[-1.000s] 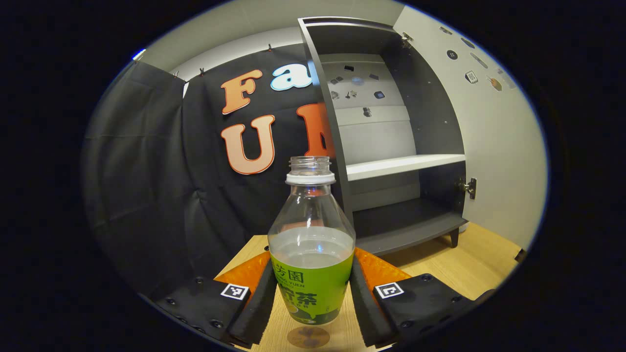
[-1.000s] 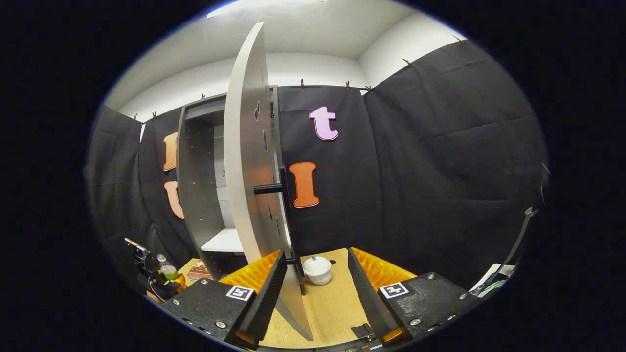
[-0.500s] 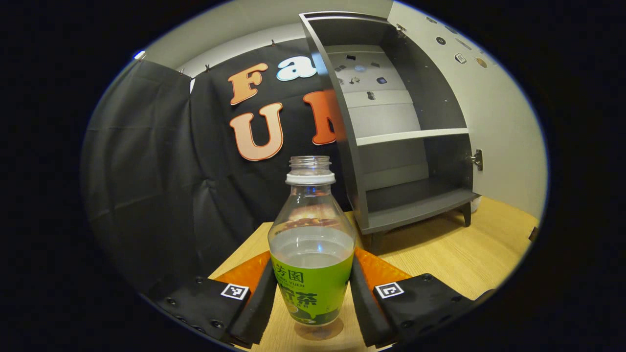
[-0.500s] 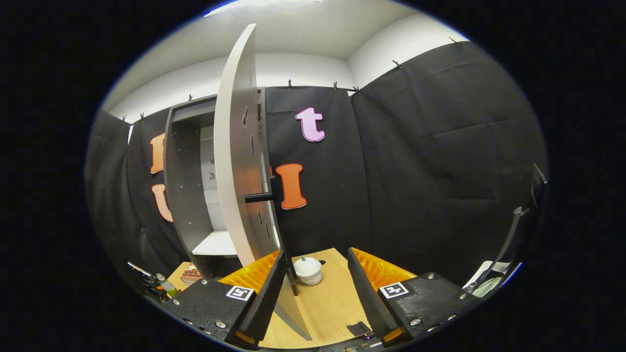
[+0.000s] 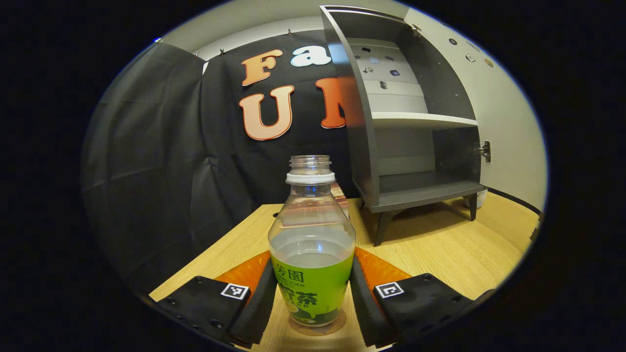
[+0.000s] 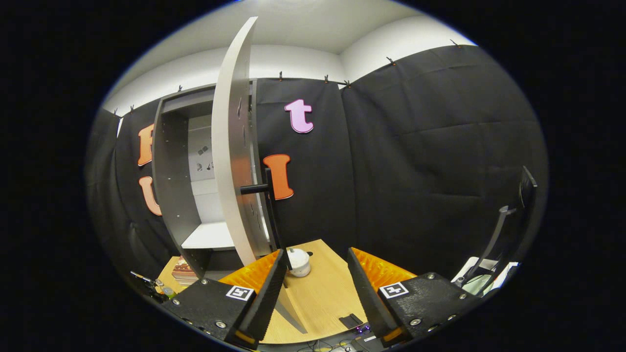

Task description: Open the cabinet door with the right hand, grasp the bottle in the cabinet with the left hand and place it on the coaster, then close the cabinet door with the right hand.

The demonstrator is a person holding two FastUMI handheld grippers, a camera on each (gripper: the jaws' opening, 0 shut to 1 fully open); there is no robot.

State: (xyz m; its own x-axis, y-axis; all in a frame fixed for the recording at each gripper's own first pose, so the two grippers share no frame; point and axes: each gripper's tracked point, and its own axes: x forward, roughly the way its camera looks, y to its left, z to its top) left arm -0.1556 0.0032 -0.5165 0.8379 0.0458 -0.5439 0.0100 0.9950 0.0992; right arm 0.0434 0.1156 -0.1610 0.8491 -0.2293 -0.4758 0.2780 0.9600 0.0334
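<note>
The capless bottle (image 5: 311,244), clear with a green label and part full, stands upright between the fingers of my left gripper (image 5: 311,305), which is shut on its label. Its base meets the round brown coaster (image 5: 319,327) on the wooden table (image 5: 440,254). Behind it stands the grey cabinet (image 5: 415,146) with its door (image 5: 503,112) swung wide to the right. In the right gripper view my right gripper (image 6: 315,298) is open and holds nothing. The door (image 6: 232,161) stands edge-on just beyond the gripper's left finger, with its black handle (image 6: 266,195) apart from both fingers.
A small white lidded pot (image 6: 298,261) sits on the table behind the door. A stack of books (image 6: 183,269) lies left of the cabinet's legs. The left gripper (image 6: 151,288) with the bottle shows small, low on the left.
My left gripper has drawn back from the cabinet and come down, bringing the bottle onto the coaster. The right gripper has drifted a little back from the door, still open.
</note>
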